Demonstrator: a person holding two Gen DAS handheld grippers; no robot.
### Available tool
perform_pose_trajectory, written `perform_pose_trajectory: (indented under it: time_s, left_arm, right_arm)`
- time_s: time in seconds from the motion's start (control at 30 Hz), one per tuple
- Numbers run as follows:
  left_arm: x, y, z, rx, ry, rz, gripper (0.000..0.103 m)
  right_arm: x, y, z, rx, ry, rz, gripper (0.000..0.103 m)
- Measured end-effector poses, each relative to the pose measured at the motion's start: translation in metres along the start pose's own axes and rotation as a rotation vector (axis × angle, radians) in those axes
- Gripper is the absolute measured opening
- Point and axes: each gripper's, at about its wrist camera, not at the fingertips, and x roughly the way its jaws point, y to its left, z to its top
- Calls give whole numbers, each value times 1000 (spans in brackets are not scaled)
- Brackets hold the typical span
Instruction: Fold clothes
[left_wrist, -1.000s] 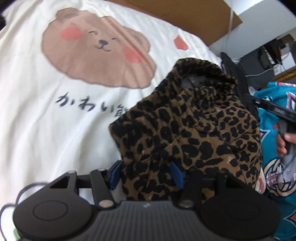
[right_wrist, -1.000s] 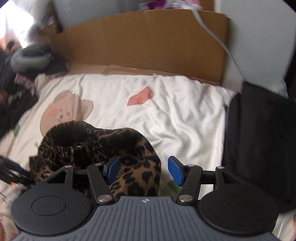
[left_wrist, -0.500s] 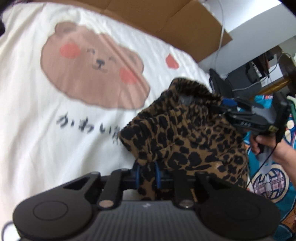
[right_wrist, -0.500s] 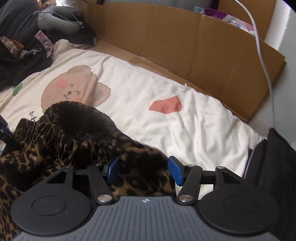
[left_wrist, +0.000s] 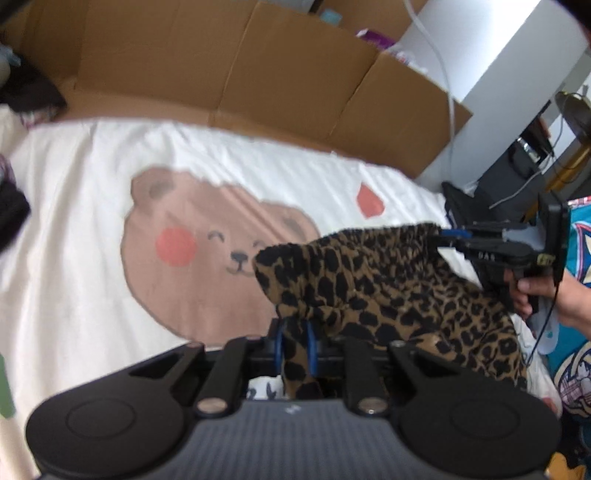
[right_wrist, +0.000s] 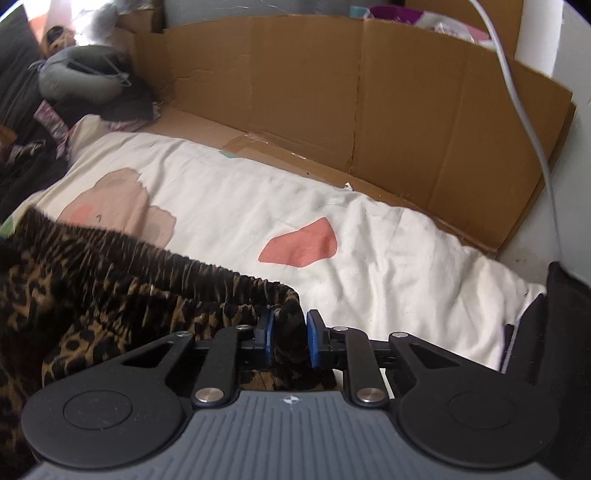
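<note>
leopard garment (left_wrist: 388, 295) — left claw (left_wrist: 294, 345), right claw (right_wrist: 288, 339) clamped

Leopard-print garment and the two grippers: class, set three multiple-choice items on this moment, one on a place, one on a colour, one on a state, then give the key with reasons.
1. Where is the brown and black leopard-print garment?
A. Held up over the white bear-print bedsheet
B. Inside the brown cardboard
C. On a hanger

2. What colour are the pads of the right gripper?
A. Red
B. Blue
C. Green

3. What state is the left gripper in?
A. Open, holding nothing
B. Shut on the garment
C. Shut on the bedsheet

Key:
1 A, the gathered edge stretches between both grippers above the sheet.
2 B, blue pads flank the fabric in the right wrist view.
3 B, its fingers pinch a fold of leopard cloth.
</note>
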Motion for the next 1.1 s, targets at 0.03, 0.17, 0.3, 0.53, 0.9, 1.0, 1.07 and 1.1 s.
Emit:
perform_pose_trajectory:
  time_s: [0.03, 0.17, 0.3, 0.53, 0.9, 1.0, 1.07, 1.1]
  left_arm:
    - [2, 1, -2, -9, 9, 5, 21]
    - [7, 8, -6, -53, 17, 3, 40]
    - [14, 15, -8, -96, 37, -15, 54]
    - [43, 17, -11, -163, 82, 3, 57]
    - [49, 7, -4, -139, 38, -1, 13]
    - [29, 3, -1, -108, -4, -3, 12]
    - [14, 0, 1, -95, -30, -6, 11]
    - [6, -3, 3, -81, -43, -7, 11]
  right_arm:
    - [3, -2, 1, 21, 5, 9, 26]
    - [2, -12, 3, 70, 0, 61, 48]
    - [-1, -18, -3, 51, 14, 93, 56]
    - [15, -15, -17, 41, 51, 100, 59]
    - [22, -18, -20, 138, 56, 97, 14]
    - [4, -20, -14, 118, 18, 92, 12]
    - [-11, -19, -8, 111, -3, 89, 11]
    - [-18, -19, -5, 106, -12, 87, 11]
